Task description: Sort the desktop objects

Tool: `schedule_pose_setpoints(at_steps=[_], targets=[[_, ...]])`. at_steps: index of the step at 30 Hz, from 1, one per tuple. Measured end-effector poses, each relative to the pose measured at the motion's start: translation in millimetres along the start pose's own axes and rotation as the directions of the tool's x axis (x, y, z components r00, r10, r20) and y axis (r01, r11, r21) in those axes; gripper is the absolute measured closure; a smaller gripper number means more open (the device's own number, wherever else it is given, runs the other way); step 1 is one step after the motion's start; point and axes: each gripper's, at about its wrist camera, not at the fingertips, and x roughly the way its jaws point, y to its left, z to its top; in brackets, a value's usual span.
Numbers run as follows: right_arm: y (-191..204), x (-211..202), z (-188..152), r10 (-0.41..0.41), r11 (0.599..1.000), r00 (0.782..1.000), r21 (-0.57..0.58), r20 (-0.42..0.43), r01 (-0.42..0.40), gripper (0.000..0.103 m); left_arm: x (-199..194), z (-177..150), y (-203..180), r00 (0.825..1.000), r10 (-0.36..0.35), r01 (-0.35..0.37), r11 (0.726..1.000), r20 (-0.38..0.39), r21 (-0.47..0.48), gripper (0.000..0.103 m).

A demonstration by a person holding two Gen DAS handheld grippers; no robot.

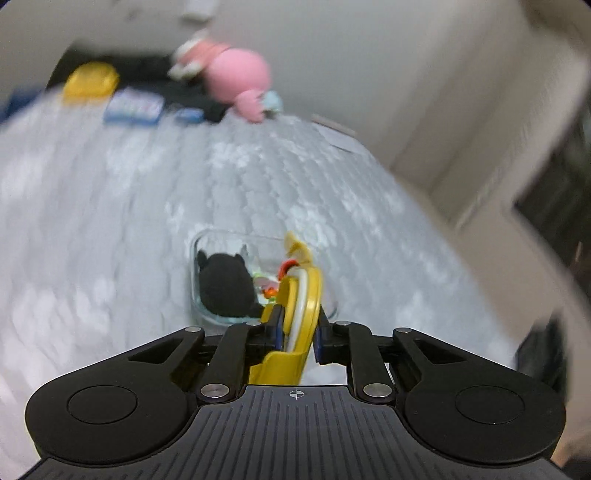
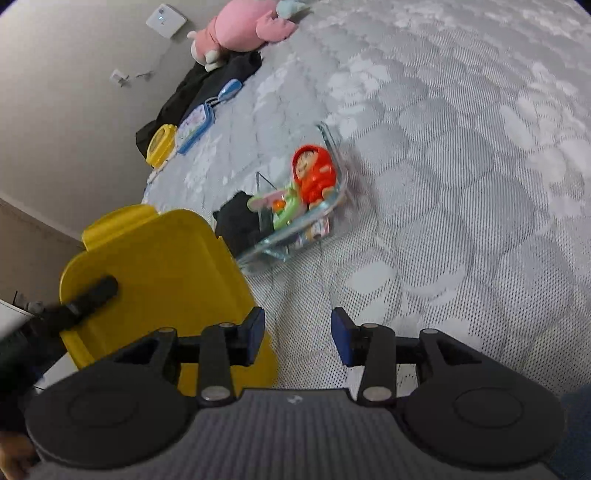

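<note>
A clear glass container [image 2: 334, 201] sits on the grey quilted surface [image 2: 443, 184]. It holds a red doll [image 2: 314, 173], a green and pink toy [image 2: 284, 206] and a black plush [image 2: 238, 221]. In the left wrist view my left gripper [image 1: 299, 332] is shut on a yellow lid [image 1: 304, 291], held edge-on just above the container [image 1: 201, 243] with the black plush [image 1: 225, 284] inside. From the right wrist the yellow lid [image 2: 159, 280] hangs to the left of the container, a left fingertip [image 2: 94, 295] across it. My right gripper [image 2: 297, 332] stands open over bare surface, nothing between its pads.
A pink plush [image 2: 240, 26], black cloth [image 2: 207, 85], a blue case [image 2: 194, 127], a small blue item [image 2: 229, 88] and a yellow box [image 2: 160, 146] lie along the wall side. The surface's edge runs past the lid at lower left.
</note>
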Motion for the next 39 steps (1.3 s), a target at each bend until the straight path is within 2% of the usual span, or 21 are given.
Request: schedule_pose_setpoints(at_steps=[4,6,7,9,11,14,19,20,21,24,26,28,30,31,33,34,36,39], targets=[[2.8,7.1,-10.0,0.005,1.000,1.000,-0.001,-0.027,-0.005,0.059,0.2,-2.2,41.0,0.999,0.001,0.006,0.987,0.041,-0.163,0.085],[4.7,11.4,-16.2,0.018,1.000,0.999,0.013,-0.046,-0.017,0.056,-1.8,-7.7,58.7,0.998,0.007,0.007,0.977,0.061,-0.212,0.084],[4.6,14.3,-19.9,0.031,0.999,0.998,0.037,-0.060,-0.029,0.052,-3.0,-10.3,64.7,0.998,0.021,-0.006,0.974,0.064,-0.225,0.084],[2.1,20.7,-27.8,0.065,0.992,0.994,0.115,-0.091,-0.054,0.050,-3.5,-14.4,78.7,0.996,0.036,-0.015,0.964,0.077,-0.264,0.084],[-1.7,27.9,-41.1,0.121,0.967,0.984,0.241,-0.132,-0.086,0.049,-4.6,-16.8,93.7,0.996,0.037,-0.007,0.945,0.086,-0.326,0.084],[-6.0,41.1,-67.4,0.223,0.886,0.959,0.446,-0.175,-0.124,0.047,-6.8,-19.6,109.5,0.995,0.027,0.013,0.922,0.098,-0.388,0.084],[-5.1,67.5,-112.6,0.374,0.681,0.907,0.721,-0.194,-0.127,0.044,-3.3,-23.6,127.0,0.996,-0.005,0.046,0.894,0.093,-0.446,0.086],[-2.4,73.0,-118.5,0.390,0.655,0.899,0.747,-0.201,-0.117,0.044,-2.4,-24.4,131.0,0.996,-0.013,0.053,0.885,0.091,-0.462,0.086],[1.0,77.9,-122.0,0.396,0.645,0.894,0.756,-0.209,-0.109,0.044,-1.5,-25.1,135.3,0.996,-0.020,0.061,0.875,0.090,-0.480,0.086],[12.0,91.5,-126.5,0.374,0.666,0.896,0.742,-0.237,-0.082,0.044,0.6,-27.9,146.1,0.995,-0.045,0.084,0.845,0.087,-0.528,0.084],[15.5,98.1,-126.3,0.348,0.684,0.906,0.726,-0.242,-0.069,0.038,1.9,-29.9,152.3,0.994,-0.061,0.099,0.825,0.087,-0.556,0.082],[14.0,100.0,-127.3,0.336,0.671,0.916,0.738,-0.221,-0.068,0.039,3.1,-31.6,157.3,0.993,-0.080,0.115,0.809,0.087,-0.576,0.082],[12.7,95.1,-125.2,0.317,0.683,0.929,0.725,-0.192,-0.084,0.042,2.6,-32.0,156.2,0.991,-0.101,0.132,0.812,0.086,-0.569,0.082],[12.2,91.6,-123.5,0.307,0.695,0.935,0.713,-0.176,-0.094,0.047,2.7,-32.1,153.9,0.990,-0.116,0.143,0.817,0.083,-0.559,0.079],[11.8,78.0,-115.3,0.276,0.745,0.954,0.653,-0.119,-0.134,0.066,3.8,-32.5,148.0,0.985,-0.156,0.168,0.830,0.068,-0.532,0.068],[12.3,69.1,-108.8,0.246,0.782,0.965,0.607,-0.091,-0.142,0.071,5.1,-33.4,144.6,0.981,-0.183,0.186,0.835,0.056,-0.518,0.064],[14.5,49.4,-93.3,0.152,0.860,0.988,0.497,-0.040,-0.112,0.070,8.2,-35.3,136.3,0.975,-0.220,0.203,0.851,0.021,-0.484,0.063],[9.5,28.0,-74.8,0.077,0.910,0.996,0.404,0.043,-0.088,0.070,15.8,-39.7,128.7,0.974,-0.220,0.173,0.869,-0.048,-0.463,0.062]])
